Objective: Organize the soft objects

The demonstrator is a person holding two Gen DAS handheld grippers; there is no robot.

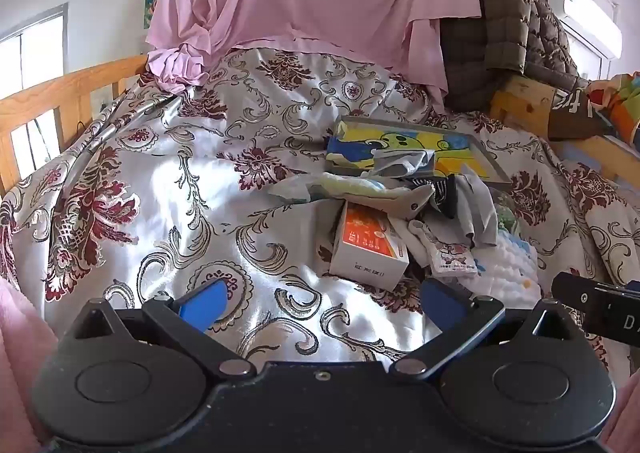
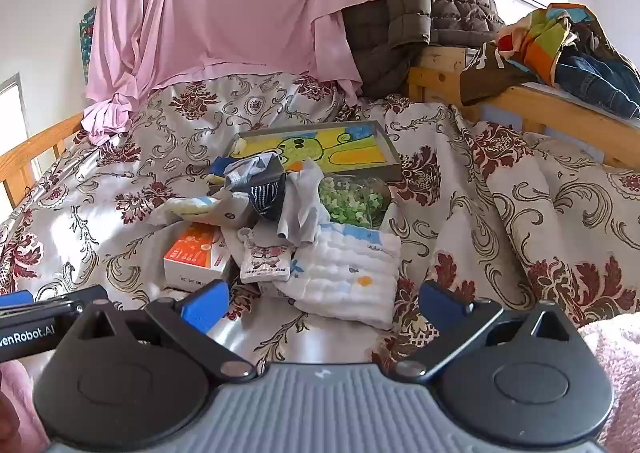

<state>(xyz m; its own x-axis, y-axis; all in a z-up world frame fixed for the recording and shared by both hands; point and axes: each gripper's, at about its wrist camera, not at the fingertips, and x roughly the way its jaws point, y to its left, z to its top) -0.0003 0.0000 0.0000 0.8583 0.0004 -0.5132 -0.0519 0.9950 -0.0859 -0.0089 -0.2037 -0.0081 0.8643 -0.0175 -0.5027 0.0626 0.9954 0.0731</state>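
A heap of soft things lies mid-bed: a white quilted cloth (image 2: 352, 273), a grey sock (image 2: 300, 205), a dark striped sock (image 2: 266, 193), a small printed pouch (image 2: 266, 259) and a yellow-blue cloth (image 2: 192, 207). The heap also shows in the left wrist view, with the grey sock (image 1: 478, 213) and pouch (image 1: 452, 257). An orange-white box (image 2: 196, 257) (image 1: 370, 247) lies at the heap's left. My left gripper (image 1: 324, 301) is open and empty, short of the box. My right gripper (image 2: 324, 303) is open and empty, just before the white cloth.
A grey tray with a yellow cartoon picture (image 2: 320, 147) sits behind the heap, a bag of green bits (image 2: 352, 199) in front of it. The floral bedspread (image 1: 160, 181) covers the bed. A pink sheet (image 2: 224, 13), brown jacket (image 2: 420, 5) and wooden rails (image 1: 60, 101) surround it.
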